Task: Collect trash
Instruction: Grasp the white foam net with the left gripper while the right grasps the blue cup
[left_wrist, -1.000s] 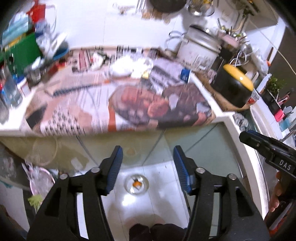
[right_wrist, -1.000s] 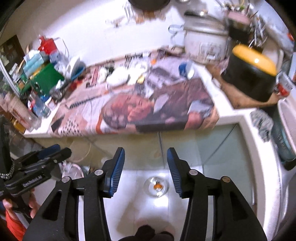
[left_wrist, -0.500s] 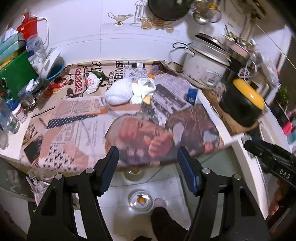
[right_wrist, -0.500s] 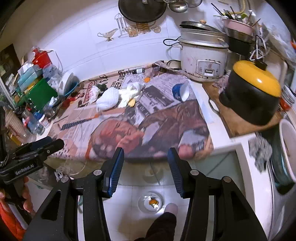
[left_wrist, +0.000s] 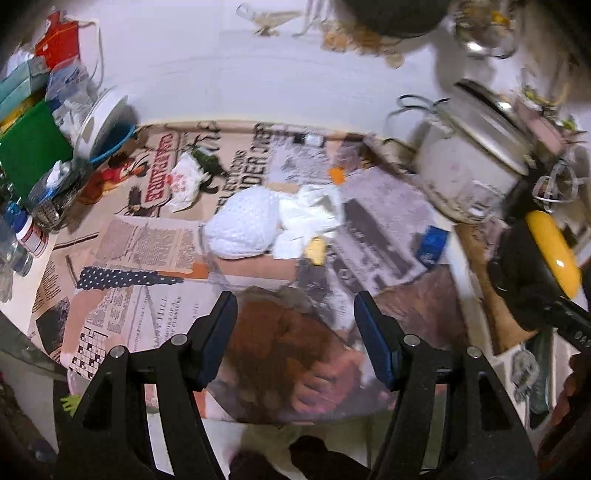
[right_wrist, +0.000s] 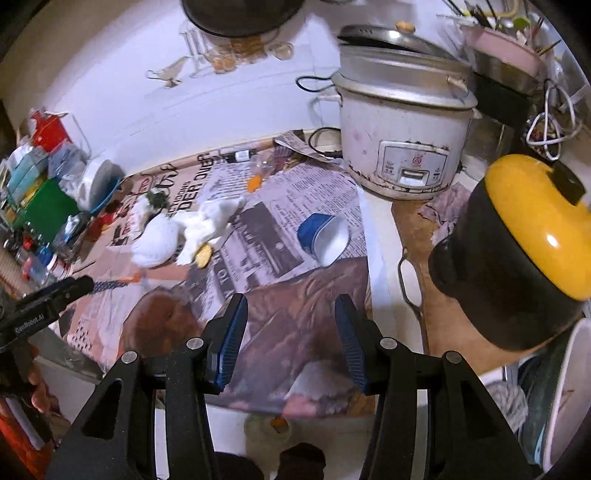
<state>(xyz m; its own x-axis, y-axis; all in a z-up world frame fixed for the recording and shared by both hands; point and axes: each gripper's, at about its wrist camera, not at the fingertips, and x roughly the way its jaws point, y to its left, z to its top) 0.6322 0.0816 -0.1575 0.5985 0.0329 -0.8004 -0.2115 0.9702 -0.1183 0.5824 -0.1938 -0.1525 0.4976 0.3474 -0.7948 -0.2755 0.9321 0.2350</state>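
Trash lies on a newspaper-covered counter (left_wrist: 147, 240): a white crumpled bundle (left_wrist: 243, 225), white tissues (left_wrist: 310, 214), a yellow scrap (left_wrist: 316, 251), an orange scrap (left_wrist: 337, 174), a crumpled wrapper (left_wrist: 183, 181) and a tipped blue-and-white cup (right_wrist: 325, 236). The bundle (right_wrist: 155, 245) and tissues (right_wrist: 210, 218) also show in the right wrist view. My left gripper (left_wrist: 295, 332) is open and empty above the counter's near part. My right gripper (right_wrist: 290, 328) is open and empty, short of the cup.
A white rice cooker (right_wrist: 402, 129) stands at the back right, a black pot with a yellow lid (right_wrist: 517, 258) beside it. Bottles, a green box (left_wrist: 29, 151) and a white bowl (left_wrist: 99, 122) crowd the left end. A floor drain (right_wrist: 269, 424) lies below the counter edge.
Both grippers have risen and moved forward from over the floor to over the counter. The trash now appears closer. Both stay open.
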